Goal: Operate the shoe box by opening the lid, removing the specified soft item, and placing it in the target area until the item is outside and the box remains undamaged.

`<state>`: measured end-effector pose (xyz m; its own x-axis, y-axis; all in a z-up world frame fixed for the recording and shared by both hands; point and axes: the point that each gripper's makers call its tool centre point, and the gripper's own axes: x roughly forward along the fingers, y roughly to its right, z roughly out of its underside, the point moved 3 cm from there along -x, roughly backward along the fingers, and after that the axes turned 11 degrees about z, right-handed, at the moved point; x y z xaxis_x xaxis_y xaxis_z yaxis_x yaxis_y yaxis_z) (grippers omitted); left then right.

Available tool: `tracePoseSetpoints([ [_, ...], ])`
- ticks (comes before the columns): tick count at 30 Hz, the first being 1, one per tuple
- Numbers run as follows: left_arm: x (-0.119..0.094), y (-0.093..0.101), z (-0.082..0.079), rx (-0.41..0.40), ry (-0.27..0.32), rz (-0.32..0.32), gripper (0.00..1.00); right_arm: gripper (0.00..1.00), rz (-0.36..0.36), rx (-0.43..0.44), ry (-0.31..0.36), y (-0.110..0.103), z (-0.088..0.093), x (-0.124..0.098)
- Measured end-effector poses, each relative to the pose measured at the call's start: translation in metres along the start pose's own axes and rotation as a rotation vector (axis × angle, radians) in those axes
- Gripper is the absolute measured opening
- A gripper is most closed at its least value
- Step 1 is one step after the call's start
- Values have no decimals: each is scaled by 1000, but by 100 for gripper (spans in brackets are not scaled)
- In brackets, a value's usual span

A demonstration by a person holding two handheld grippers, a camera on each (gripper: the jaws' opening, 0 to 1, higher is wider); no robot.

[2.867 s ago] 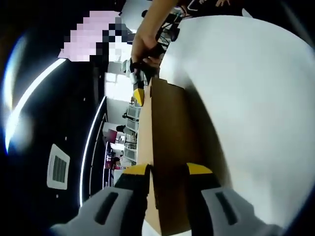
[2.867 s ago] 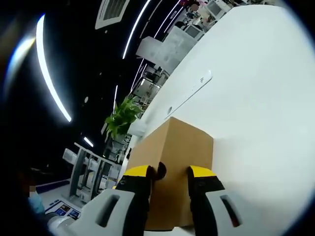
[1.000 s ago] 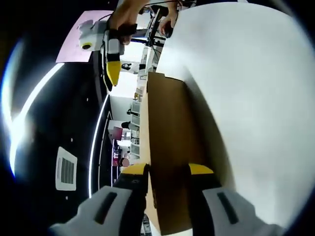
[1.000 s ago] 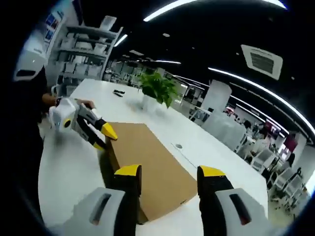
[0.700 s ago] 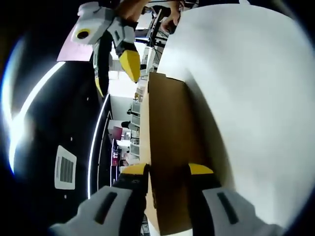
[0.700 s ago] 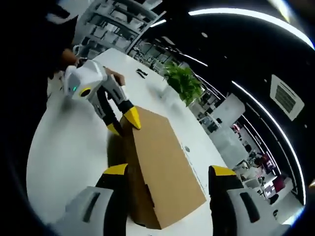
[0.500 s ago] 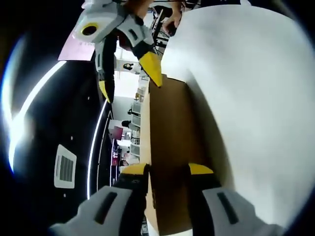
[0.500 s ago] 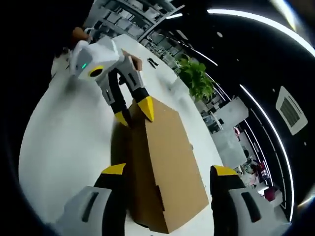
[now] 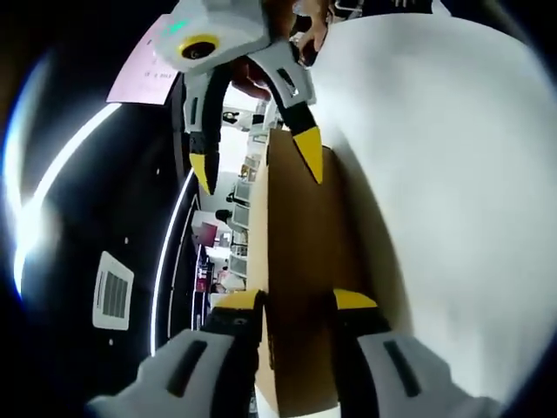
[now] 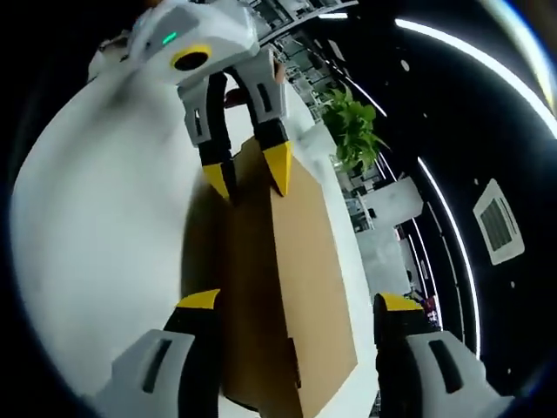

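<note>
Moved right gripper (image 9: 255, 165) back in on the shoe box (image 9: 300, 244) over the last second: lifted clear off the far end earlier, now lowered with one yellow tip on each side of that end. Means step in hand is likely re-gripping to open the lid; lid reads as shut, nothing taken out yet.

In right gripper view, looking down the length of shoe box (image 10: 296, 261) with own right gripper (image 10: 298, 305) spread wide, released, box running up between the jaws, not pinched. Holding nothing.

Kept left gripper (image 9: 296, 305) where it was, at the near end of the box: jaws clenched close with the cardboard edge between them, grasping the box. Confirmed from the other side by left gripper (image 10: 248, 174), one tip on the box's side wall, one on its top.

Box lying on the white table (image 9: 435, 174), closed. Cannot see the soft item, presumably inside the box. Potted plant (image 10: 352, 122) well beyond the box's far end.
</note>
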<state>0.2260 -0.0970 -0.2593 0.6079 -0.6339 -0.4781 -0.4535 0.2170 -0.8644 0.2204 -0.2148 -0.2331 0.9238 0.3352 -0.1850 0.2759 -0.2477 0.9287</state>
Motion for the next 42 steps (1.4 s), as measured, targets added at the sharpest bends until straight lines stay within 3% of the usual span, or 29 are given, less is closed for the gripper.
tracePoseSetpoints([
  [5,0,0,0,-24,8,1,30,68,27,-61,-35,-4,4,2],
  [11,0,0,-1,-23,9,4,30,68,27,-71,-53,-8,8,4],
  [18,0,0,-1,-28,7,2,30,70,83,-65,-63,1,8,6],
  [25,0,0,-1,-30,9,2,30,68,99,-59,-65,-3,7,9],
  [36,0,0,-1,-45,2,-11,30,53,71,-74,-61,-13,5,7],
  [42,0,2,-1,-45,-2,-10,31,43,52,-140,-23,-22,3,5],
])
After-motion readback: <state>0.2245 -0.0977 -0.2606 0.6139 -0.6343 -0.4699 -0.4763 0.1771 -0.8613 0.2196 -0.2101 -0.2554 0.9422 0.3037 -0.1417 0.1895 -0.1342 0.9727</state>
